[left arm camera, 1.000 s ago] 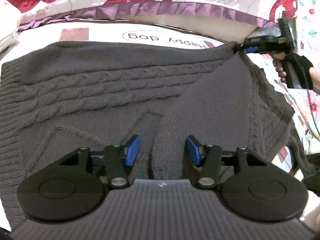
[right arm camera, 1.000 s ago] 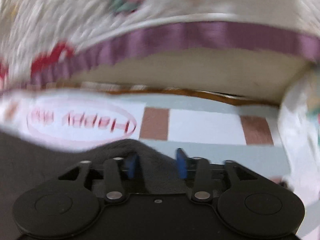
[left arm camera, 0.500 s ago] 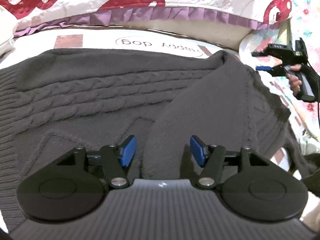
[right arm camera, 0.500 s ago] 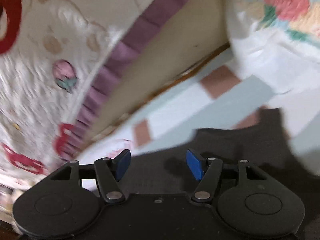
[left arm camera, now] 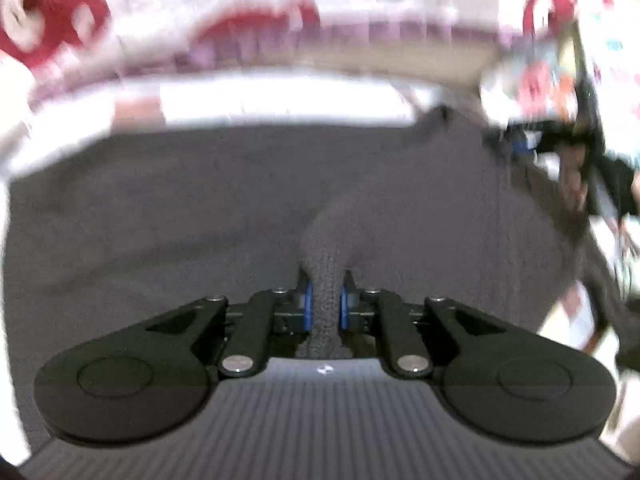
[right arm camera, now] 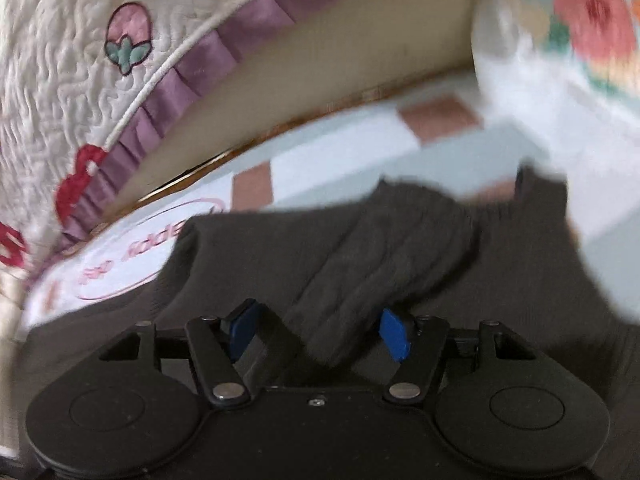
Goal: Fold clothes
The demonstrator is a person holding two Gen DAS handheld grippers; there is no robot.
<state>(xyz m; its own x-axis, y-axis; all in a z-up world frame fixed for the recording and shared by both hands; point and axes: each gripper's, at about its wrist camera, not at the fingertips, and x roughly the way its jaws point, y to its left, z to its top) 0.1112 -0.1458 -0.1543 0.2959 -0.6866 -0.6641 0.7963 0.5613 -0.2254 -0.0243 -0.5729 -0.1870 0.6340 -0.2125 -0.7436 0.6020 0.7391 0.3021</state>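
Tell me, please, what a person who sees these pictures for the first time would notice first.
The eye goes first to the dark grey sweater spread over the bed and filling the middle of both views. Next, the left tool is shut on a bunched fold of it at the bottom centre of its view, while the right tool stands open over a ribbed part. Behind, the white quilt with red strawberries and a purple frill stands out.

Pink lettering inside a pink oval printed on the pale bed sheet, seen upside down and blurred in the right wrist view, partly covered by the dark sweater; not legible. No readable text in the blurred left wrist view.
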